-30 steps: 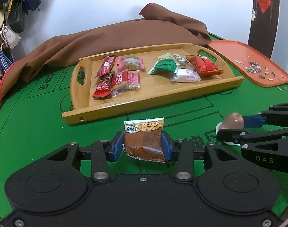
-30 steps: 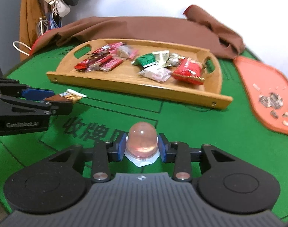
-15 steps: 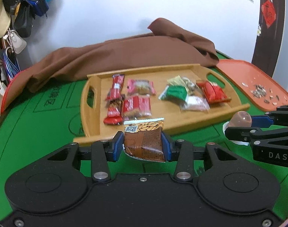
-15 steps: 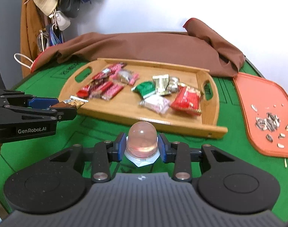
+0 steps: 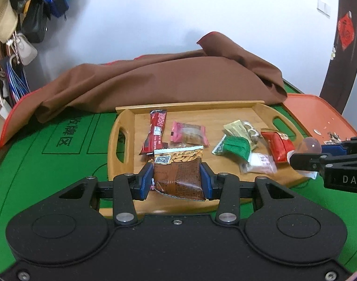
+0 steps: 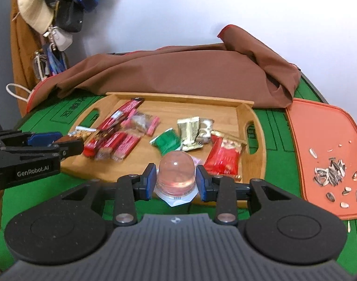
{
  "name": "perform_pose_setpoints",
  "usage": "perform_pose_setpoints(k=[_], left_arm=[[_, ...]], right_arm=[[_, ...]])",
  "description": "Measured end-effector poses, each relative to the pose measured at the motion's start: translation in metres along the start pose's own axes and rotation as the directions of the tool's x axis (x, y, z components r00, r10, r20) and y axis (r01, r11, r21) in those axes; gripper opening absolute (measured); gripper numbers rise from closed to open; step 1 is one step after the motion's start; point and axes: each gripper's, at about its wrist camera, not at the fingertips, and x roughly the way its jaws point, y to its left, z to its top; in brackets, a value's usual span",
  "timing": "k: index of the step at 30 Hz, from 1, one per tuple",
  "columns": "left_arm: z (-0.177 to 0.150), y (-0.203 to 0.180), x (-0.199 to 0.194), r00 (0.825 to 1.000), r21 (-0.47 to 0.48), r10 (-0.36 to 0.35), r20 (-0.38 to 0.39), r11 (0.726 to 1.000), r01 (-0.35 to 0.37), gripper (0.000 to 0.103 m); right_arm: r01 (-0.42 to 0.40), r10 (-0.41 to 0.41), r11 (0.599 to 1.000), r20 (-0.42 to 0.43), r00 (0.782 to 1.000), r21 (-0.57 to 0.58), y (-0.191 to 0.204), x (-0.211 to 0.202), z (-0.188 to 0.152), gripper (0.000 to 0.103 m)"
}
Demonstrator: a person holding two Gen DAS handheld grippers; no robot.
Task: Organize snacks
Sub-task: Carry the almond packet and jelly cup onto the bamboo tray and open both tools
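Angling downward, both tongs (image 5: pixel 176 180) (image 6: pixel 176 179) clamp snacks above the wooden tray (image 5: pixel 260 112).

A lived-in room of a home. The table (image 5: pixel 61 145) is a green felt mahjong table printed with Chinese characters, half under a brown cloth (image 5: pixel 169 79). Hats and bags (image 6: pixel 61 11) hang at the white wall, sunflower seed shells (image 6: pixel 330 171) litter an orange tray (image 6: pixel 318 121), and a red paper decoration (image 5: pixel 345 32) marks the dark door.
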Motion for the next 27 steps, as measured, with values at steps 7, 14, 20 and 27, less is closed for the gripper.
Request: perform_pose_setpoints(k=[7,14,20,27], left_arm=[[0.016,0.008,0.033,0.999,-0.041,-0.011,-0.051,0.999,0.009,0.040],[0.013,0.008,0.054,0.994,-0.069,-0.047,-0.095,0.997,0.041,0.040],[0.007,0.005,0.068,0.991,-0.073,-0.053,-0.124,0.996,0.044,0.040],[0.005,0.004,0.074,0.990,-0.067,-0.051,-0.131,0.997,0.043,0.040]], right_arm=[[0.007,-0.005,0.999,-0.031,1.000,0.050,-0.007,0.022,0.019,0.041],[0.015,-0.009,0.997,-0.077,0.997,0.080,-0.012,0.044,0.026,0.041],[0.026,-0.017,0.996,-0.108,0.994,0.084,-0.015,0.061,0.024,0.025],[0.031,-0.020,0.996,-0.128,0.992,0.084,-0.018,0.071,0.020,0.023]])
